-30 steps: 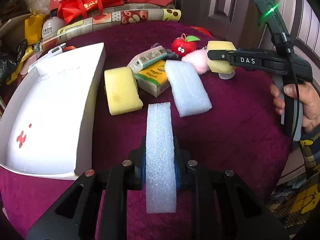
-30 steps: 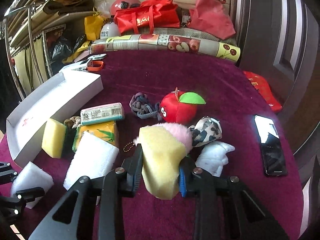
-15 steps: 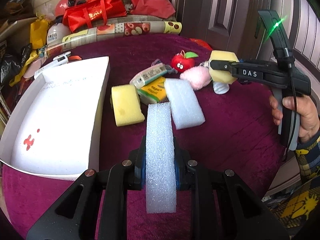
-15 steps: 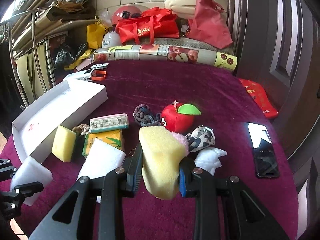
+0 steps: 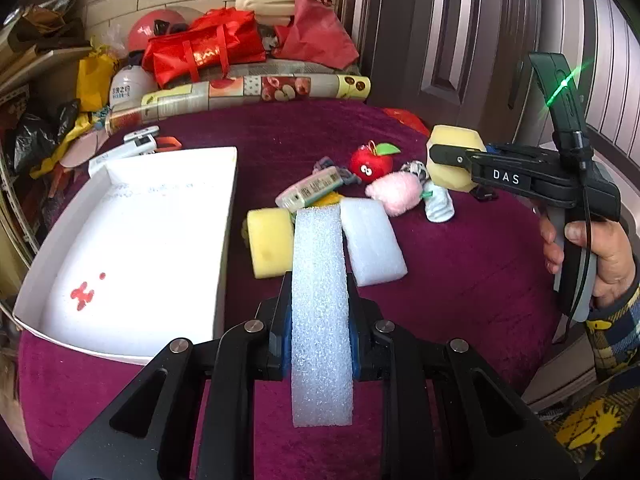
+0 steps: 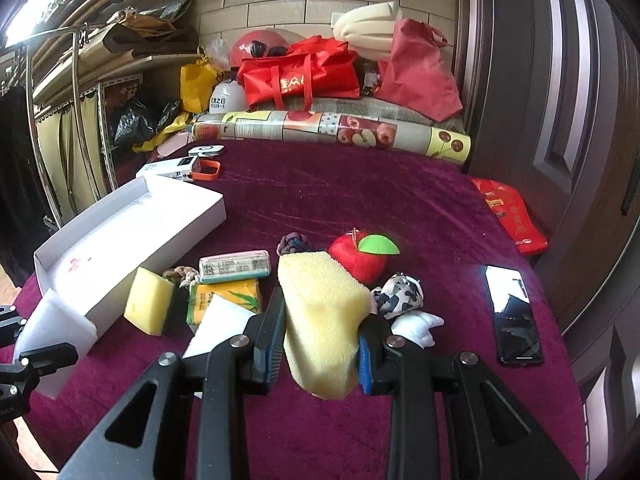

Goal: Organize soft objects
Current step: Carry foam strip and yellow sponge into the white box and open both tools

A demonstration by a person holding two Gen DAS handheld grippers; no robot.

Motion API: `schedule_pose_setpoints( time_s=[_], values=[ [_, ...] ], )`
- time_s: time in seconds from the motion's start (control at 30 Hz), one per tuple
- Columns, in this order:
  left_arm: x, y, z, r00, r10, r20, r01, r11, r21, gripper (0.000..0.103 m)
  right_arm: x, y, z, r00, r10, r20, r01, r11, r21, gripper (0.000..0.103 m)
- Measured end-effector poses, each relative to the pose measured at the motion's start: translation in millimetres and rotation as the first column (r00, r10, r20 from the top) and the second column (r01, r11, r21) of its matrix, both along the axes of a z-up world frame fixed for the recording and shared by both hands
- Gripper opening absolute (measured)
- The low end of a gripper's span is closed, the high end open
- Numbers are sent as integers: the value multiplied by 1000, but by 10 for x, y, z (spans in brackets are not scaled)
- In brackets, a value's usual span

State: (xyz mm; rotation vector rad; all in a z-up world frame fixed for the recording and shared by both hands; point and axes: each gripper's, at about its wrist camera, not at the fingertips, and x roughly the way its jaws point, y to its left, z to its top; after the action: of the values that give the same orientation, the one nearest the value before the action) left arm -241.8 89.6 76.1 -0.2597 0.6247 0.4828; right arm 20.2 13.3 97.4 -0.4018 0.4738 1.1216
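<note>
The left gripper (image 5: 320,320) is clamped on a long white foam strip (image 5: 320,300), which stands on edge between its jaws and sticks out forward over a dark red velvet table cover (image 5: 460,280). The right gripper (image 6: 322,336) is squeezed onto a thick yellow sponge block (image 6: 322,312), held up above the cover; the left wrist view shows this gripper raised at the right, a hand (image 5: 600,256) on its handle.

To the left of the foam strip lies an open white cardboard box (image 5: 224,240), shallow, with a small red mark inside. Between the box and the right gripper lies a loose cluster on the cover: a second yellow sponge (image 5: 270,242) just beside the box wall, a flat white foam pad (image 5: 372,240), a yellow tissue pack (image 6: 224,296) with a pale wrapped packet (image 6: 234,266) resting on top, a knotted rope piece (image 6: 294,244), a red plush apple (image 6: 360,260) with a green leaf, a pink fluffy ball (image 5: 396,192), a black-and-white spotted soft item (image 6: 400,294) and a small white plush piece (image 6: 416,328). A black phone (image 6: 514,316) lies well apart at the right.
</note>
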Motion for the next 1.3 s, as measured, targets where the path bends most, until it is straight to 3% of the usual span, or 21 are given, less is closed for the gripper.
schedule_pose_setpoints(
  time_s=[0.2,0.4,0.6,0.7,0.87,1.07,1.3],
  values=[
    [-123,55,149,999,32,44,-33,999,32,20,-99,13,130,1000,2,15,-3,1000,29,30],
    [-323,284,402,988,120,101,-130,987,91,20,-189,45,297,1000,17,-14,-15,996,91,30],
    [-396,726,617,958,266,110,-280,949,147,20,-269,284,464,988,96,-120,-79,987,141,30],
    [-402,971,651,934,344,103,-357,917,178,20,-319,492,540,961,169,-219,-132,976,174,30],
    [-376,1436,479,873,485,45,-483,851,206,20,-583,1007,463,914,267,-306,-232,962,147,31],
    [-366,1826,136,833,553,-6,-546,825,146,20,-957,1596,146,878,304,-371,-306,950,54,32],
    [-342,2017,-35,798,601,-37,-592,795,136,21,-1119,1955,-176,874,280,-397,-304,953,2,34]
  ],
)
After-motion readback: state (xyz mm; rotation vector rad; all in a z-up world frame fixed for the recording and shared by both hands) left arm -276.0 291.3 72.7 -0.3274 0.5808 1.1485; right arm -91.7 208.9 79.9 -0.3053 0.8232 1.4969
